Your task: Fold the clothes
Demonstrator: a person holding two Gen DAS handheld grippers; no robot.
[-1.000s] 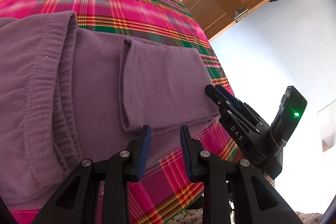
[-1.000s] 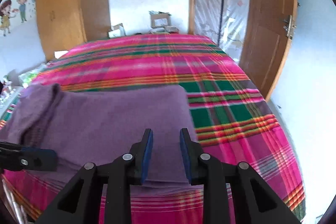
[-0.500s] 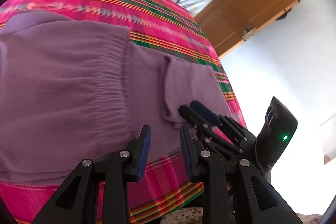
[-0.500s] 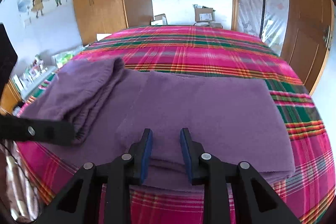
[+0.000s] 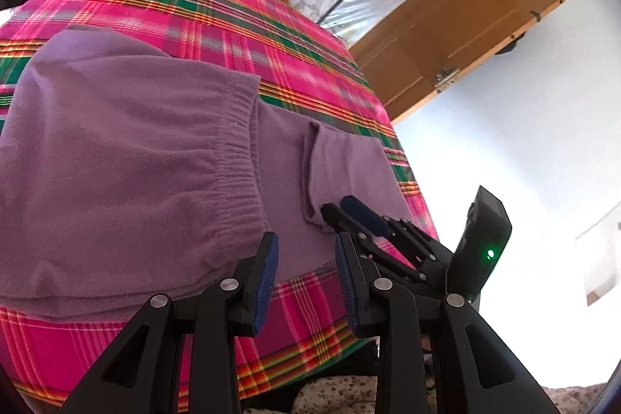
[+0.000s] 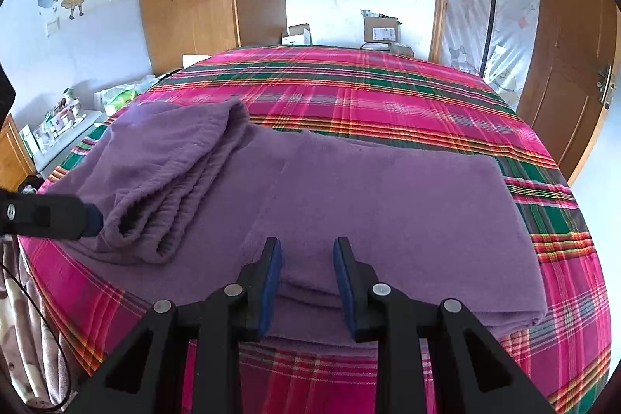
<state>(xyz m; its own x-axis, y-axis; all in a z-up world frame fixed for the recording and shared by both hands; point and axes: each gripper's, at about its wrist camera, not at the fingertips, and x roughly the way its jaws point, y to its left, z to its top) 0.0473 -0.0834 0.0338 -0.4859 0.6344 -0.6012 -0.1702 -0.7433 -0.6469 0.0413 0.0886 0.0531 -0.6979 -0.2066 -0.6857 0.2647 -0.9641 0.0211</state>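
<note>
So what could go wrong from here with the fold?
1. Both hand-held grippers, left and right, are open and hold nothing, near the purple garment's near edge; a pinch may catch only the top layer.
2. The waistband end is bunched; folding may trap wrinkles.
3. The garment lies near the bed's edge and could slide off.

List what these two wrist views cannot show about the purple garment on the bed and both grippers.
- Purple garment: its near edge hides behind the right gripper in the right wrist view.
- Garment's left part: cut off by the frame edge, left wrist view.
- Left gripper: only one fingertip enters the right wrist view.
</note>
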